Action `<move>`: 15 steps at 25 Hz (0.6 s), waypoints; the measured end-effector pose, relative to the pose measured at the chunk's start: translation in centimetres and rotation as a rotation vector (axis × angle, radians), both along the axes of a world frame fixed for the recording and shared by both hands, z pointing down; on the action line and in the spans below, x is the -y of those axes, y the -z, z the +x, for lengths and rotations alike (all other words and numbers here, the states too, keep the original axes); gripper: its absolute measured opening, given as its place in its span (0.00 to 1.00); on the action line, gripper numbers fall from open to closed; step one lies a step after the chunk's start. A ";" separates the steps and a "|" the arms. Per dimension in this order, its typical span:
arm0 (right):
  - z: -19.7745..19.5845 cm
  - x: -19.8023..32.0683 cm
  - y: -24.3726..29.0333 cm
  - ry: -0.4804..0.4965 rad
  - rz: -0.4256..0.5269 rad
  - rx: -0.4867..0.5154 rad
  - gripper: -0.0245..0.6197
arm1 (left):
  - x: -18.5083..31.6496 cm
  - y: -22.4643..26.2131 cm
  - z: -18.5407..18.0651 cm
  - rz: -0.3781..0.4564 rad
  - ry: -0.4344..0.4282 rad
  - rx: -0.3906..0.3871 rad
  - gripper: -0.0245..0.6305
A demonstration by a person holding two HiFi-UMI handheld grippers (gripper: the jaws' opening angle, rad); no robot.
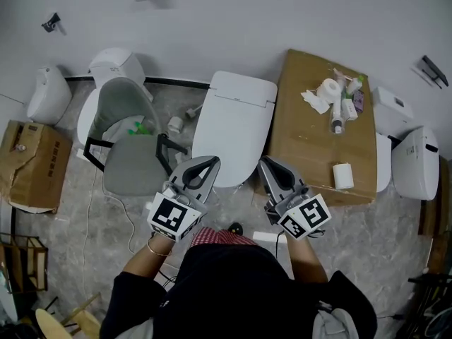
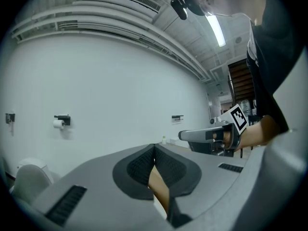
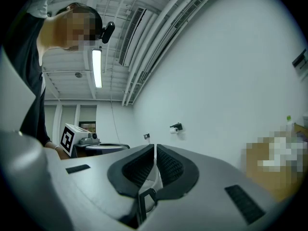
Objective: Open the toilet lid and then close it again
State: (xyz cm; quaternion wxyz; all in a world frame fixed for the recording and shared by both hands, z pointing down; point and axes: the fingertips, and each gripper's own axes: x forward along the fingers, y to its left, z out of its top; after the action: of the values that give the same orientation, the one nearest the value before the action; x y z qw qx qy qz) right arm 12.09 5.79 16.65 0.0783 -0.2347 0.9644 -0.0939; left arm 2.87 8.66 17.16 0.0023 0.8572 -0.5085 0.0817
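Just ahead of the left hand-held gripper (image 1: 210,162) and right hand-held gripper (image 1: 264,163), both pinched together and empty, lay the seemingly closed toilet lid (image 1: 233,126), whose smooth rim joined tips might slip off.

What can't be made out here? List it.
Toilet lid front left corner: head view, covered by the left gripper.
Whether the right gripper touches the lid: head view, seen from above only.
Lid: outside both gripper views; jaws and wall fill them.
Bottles on the cardboard box: head view, too small to identify.
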 end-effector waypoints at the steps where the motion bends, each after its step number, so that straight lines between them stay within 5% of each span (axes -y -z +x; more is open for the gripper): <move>1: 0.2 -0.1 0.0 -0.004 0.000 0.001 0.07 | 0.0 0.0 0.2 -0.002 -0.006 0.001 0.04; 15: 1.4 -0.3 -2.3 -0.102 -0.047 -0.014 0.07 | 1.6 -1.4 1.2 0.000 -0.089 -0.057 0.04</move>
State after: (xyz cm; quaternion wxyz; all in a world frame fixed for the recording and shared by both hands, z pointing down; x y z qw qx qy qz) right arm 13.47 6.07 18.94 0.0709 -0.2858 0.9492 -0.1106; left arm 4.08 7.04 18.61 0.0131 0.8809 -0.4697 0.0574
